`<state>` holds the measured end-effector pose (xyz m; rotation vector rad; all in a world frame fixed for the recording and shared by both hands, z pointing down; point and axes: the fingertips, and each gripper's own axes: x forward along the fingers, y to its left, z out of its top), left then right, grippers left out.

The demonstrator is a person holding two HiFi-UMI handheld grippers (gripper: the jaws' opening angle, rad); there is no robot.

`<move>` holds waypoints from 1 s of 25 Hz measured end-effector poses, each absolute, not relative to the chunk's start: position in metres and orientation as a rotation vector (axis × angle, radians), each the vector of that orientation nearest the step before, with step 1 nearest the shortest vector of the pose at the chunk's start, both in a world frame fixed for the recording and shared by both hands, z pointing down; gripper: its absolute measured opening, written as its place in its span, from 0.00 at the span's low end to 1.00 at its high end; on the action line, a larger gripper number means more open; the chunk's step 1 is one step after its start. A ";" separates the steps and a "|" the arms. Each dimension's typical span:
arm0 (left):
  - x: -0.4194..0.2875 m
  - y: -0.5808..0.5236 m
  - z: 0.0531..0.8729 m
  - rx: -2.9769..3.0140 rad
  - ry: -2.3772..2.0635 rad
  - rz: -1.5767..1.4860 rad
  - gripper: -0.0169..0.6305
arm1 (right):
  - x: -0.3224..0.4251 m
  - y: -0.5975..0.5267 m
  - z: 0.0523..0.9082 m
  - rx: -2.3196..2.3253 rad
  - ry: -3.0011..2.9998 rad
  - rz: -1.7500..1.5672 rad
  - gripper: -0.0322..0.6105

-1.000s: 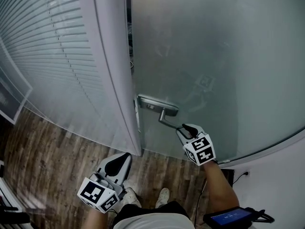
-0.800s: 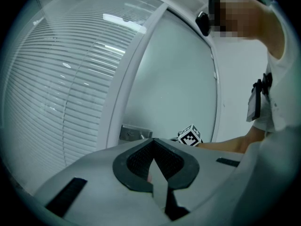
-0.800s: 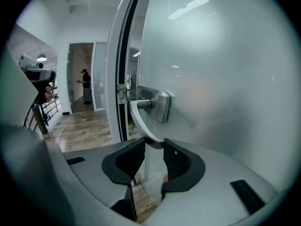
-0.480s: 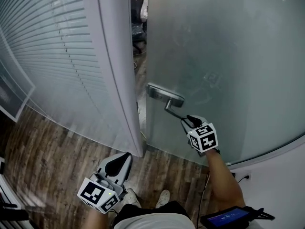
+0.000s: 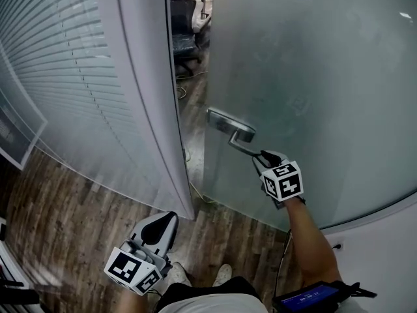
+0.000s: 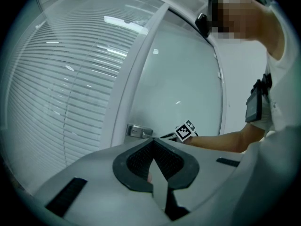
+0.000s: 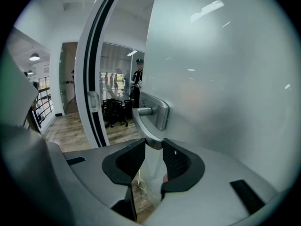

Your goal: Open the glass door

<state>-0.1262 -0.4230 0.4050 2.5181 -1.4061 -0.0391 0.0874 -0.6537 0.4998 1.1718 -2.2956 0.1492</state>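
Since one second ago: glass door [image 5: 313, 77] has swung further from the frame post [image 5: 140, 90]. The gap at its latch edge is wider and shows more of the room beyond. The right hand-held gripper [image 5: 262, 156] has gone with the handle, up and to the right in the head view

Door: frosted, fills the upper right of the head view, standing partly open
Wall left of post: glass with slatted blinds [image 5: 58, 64] behind it
Wood floor [image 5: 58, 207]: runs under the door and on through the gap
Office chair [image 5: 184, 25]: black, seen through the gap, well beyond the door
Lock plate [image 5: 228, 124]: metal, at the door's latch edge, with the lever handle [image 5: 241, 145] coming off it toward the person

Right hand-held gripper: clamped on the free end of the lever handle [image 7: 146, 131]; the metal sits between the tips of both pads
Left hand-held gripper [image 5: 166, 219]: low by the person's left side, well apart from the door; its own view shows the jaws together with nothing between them
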 end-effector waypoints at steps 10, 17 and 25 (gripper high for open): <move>-0.104 -0.464 0.402 2.484 -1.446 -0.014 0.03 | 0.114 -0.723 0.497 1.176 -2.307 0.190 0.24; -0.113 -0.460 0.422 2.449 -1.485 -0.017 0.03 | 0.118 -0.746 0.507 1.248 -2.284 0.201 0.24; -0.111 -0.453 0.435 2.434 -1.512 -0.015 0.03 | 0.138 -0.774 0.515 1.338 -2.260 0.241 0.24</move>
